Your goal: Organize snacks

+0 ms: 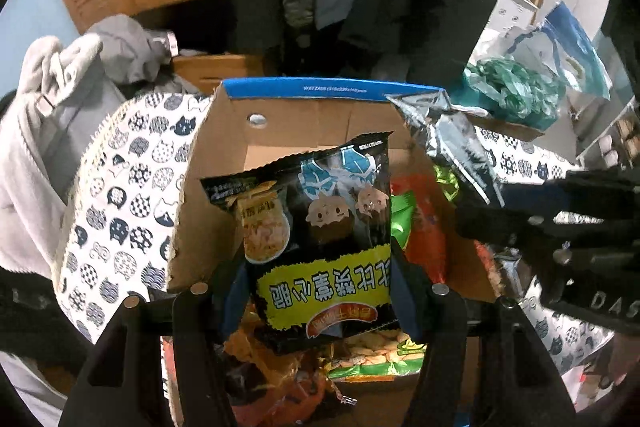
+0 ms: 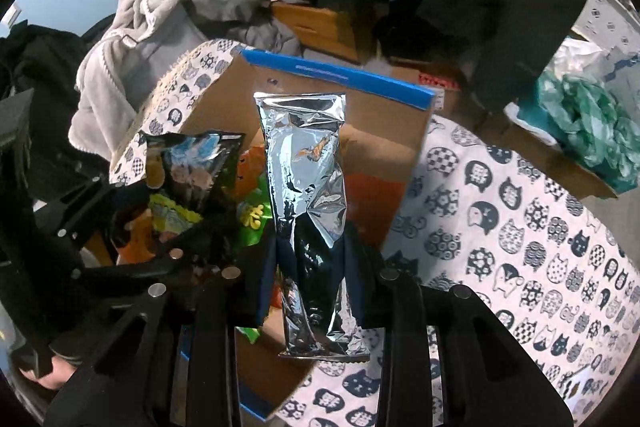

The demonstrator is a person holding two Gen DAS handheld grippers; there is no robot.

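Presently, findings by item:
Left gripper [image 1: 320, 291]: clamped on black snack bag [image 1: 320, 223], yellow panel, printing inverted, held over cardboard box [image 1: 224, 163].
Right gripper [image 2: 316, 275]: clenched on unlabelled silver foil packet [image 2: 308, 179], above box.
Box rim: blue strip, print illegible.

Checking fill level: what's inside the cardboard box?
Cardboard box holds loose snack packs: an orange pack and a green pack show. The black snack bag in the left gripper hides what lies under it.

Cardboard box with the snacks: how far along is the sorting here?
Done: several packets, orange and green, already lie in the cardboard box. In hand: the left gripper holds a black snack bag, the right gripper a silver foil packet, both over the box. Left: dropping both in.
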